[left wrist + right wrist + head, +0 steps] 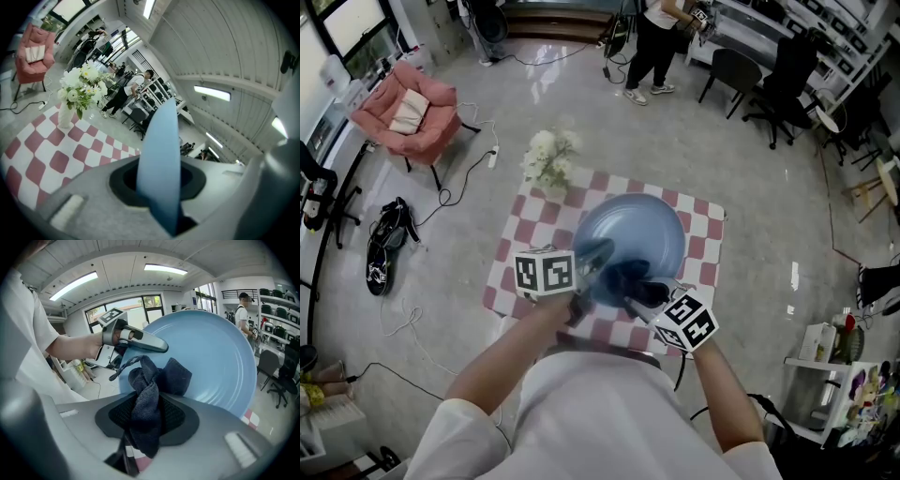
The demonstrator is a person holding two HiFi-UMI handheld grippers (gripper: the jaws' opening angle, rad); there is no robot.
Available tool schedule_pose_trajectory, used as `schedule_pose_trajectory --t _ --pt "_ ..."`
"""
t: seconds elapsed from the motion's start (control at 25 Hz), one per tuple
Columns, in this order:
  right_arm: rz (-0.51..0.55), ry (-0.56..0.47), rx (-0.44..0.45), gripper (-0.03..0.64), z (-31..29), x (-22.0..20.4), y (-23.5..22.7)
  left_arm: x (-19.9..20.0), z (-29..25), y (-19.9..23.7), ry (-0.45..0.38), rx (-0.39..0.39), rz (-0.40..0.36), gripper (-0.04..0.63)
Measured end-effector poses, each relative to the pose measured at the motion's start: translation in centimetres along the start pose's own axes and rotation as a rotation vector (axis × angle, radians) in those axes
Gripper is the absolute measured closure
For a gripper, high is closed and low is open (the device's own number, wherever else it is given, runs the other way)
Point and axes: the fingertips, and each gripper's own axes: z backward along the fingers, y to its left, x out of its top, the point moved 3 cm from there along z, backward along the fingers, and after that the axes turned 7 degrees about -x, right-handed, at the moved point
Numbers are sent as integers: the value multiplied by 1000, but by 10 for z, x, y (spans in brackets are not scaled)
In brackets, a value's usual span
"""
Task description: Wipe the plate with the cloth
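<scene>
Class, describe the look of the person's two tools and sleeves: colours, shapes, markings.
The left tool and right tool are grey, each carrying a white cube with black square markers. Their jaws are light grey with black pads. The person wears white short sleeves.

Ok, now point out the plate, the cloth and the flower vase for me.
plate [215,362], right gripper view, on its bare blue inner face.
cloth [146,404], right gripper view, on the dark bunched fold at its middle.
flower vase [65,116], left gripper view, on the white vase body below the flowers.
</scene>
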Motion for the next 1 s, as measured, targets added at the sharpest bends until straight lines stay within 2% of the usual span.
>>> schedule_pose_trajectory --t 0.4,0.64,1.0 --pt "69 1 98 484 -12 19 25 -3 -6 -6 -13 1 -19 517" --pt "-12 -75 140 483 -13 31 26 -4 -10 -10 -23 -23 -16 517" --pt "8 -96 156 485 -20 42 31 -19 -14 -9 -5 -52 10 517"
